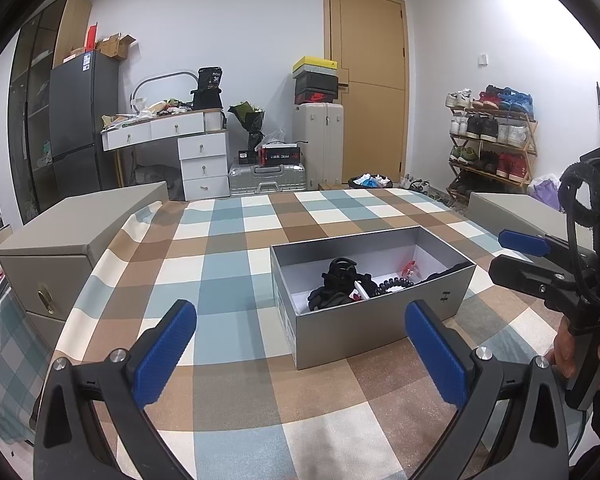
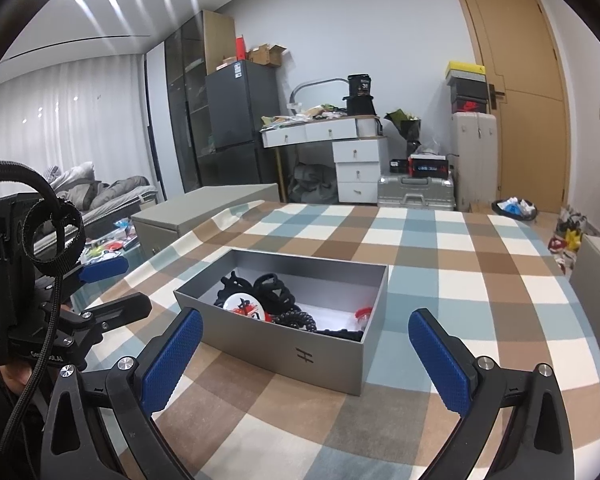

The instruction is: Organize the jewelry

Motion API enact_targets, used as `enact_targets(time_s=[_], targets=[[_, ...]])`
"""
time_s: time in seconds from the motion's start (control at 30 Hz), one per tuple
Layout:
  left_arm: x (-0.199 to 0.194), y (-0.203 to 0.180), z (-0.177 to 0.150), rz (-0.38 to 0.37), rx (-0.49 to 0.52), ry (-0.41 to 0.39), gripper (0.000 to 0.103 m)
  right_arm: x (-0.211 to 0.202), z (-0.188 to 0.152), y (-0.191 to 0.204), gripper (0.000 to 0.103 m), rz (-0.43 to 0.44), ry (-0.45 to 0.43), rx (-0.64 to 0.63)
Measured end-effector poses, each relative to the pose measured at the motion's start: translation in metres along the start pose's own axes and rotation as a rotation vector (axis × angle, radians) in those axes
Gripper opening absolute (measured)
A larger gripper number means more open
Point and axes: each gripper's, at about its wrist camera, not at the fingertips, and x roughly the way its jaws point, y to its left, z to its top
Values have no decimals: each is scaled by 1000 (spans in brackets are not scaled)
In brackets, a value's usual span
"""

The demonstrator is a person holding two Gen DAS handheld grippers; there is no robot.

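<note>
An open grey box [image 1: 380, 320] [image 2: 284, 350] sits on the checked tablecloth. Inside it lie black hair claws [image 1: 339, 270] [image 2: 274, 286], a black coiled band [image 1: 394, 283] [image 2: 298, 319], a round white and red badge [image 2: 242, 304] and a small red piece [image 1: 409, 269] [image 2: 363, 314]. My left gripper [image 1: 300, 350] stands open in front of the box, nothing between its blue pads. My right gripper [image 2: 306, 360] is also open and empty, just short of the box's near wall. Each gripper shows at the edge of the other's view, the right one [image 1: 520, 254] and the left one [image 2: 112, 284].
Grey storage stools stand at the table's left [image 1: 60, 248] [image 2: 204, 208] and right [image 1: 516, 208] [image 2: 596, 276]. Behind are a white desk with drawers [image 1: 188, 148], suitcases [image 1: 318, 140], a shoe rack [image 1: 492, 140] and a wooden door [image 1: 368, 80]. A hand [image 1: 568, 354] holds the right gripper.
</note>
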Motion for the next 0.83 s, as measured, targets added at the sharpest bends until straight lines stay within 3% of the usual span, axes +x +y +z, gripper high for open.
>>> enact_targets(time_s=[0.83], targets=[[0, -2, 0, -3, 4, -5, 102, 0, 0, -1, 103, 0, 0, 0]])
